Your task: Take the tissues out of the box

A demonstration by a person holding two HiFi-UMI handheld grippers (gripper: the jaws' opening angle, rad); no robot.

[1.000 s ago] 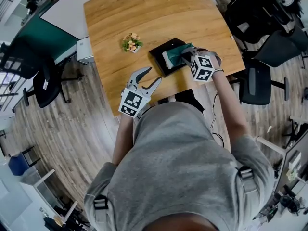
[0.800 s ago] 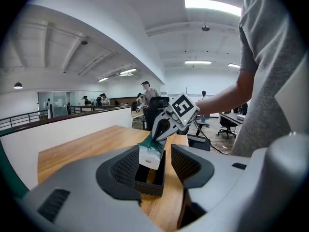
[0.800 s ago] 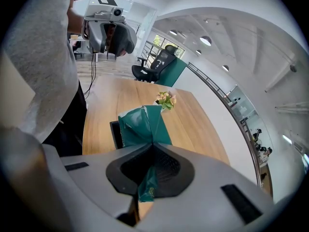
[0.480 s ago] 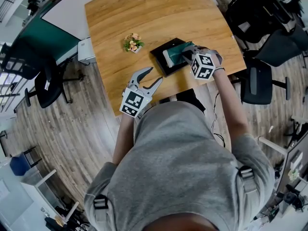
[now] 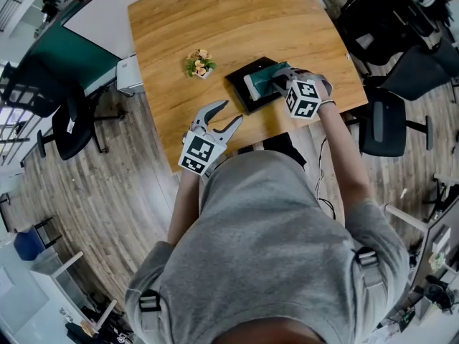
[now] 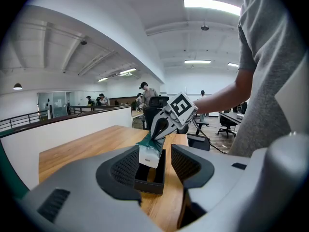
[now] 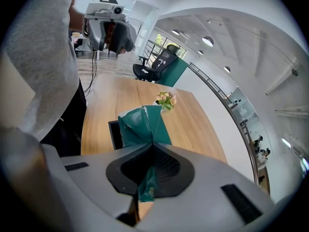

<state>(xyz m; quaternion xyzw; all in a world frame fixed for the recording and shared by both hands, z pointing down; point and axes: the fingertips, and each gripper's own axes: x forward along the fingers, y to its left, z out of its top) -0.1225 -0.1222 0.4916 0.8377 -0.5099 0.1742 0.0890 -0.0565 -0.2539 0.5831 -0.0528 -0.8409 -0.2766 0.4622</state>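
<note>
On the wooden table (image 5: 215, 27), near its front edge in the head view, sits an open black box (image 5: 240, 95). The right gripper (image 5: 278, 83) reaches over the box from its right side and grips a green tissue pack (image 5: 264, 77), which lies tilted across the box's top. The left gripper (image 5: 221, 117) hangs to the left of the box and well apart from it, at the table's edge, with its two jaws spread. A small pot of flowers (image 5: 198, 64) stands beyond the box's far-left corner, apart from it.

From the left gripper view, the jaws stand wide apart with nothing between the pads. The box shows through the gap, farther along the table. The pack slants up out of the box. Its white lower end seems to rest against the box's left wall, though the angle leaves that uncertain.

From the right gripper view, the jaws are together, clamped on a fold of the pack's green wrapper. The rest of the pack fans out above the box, with the flowers just past it.
</note>
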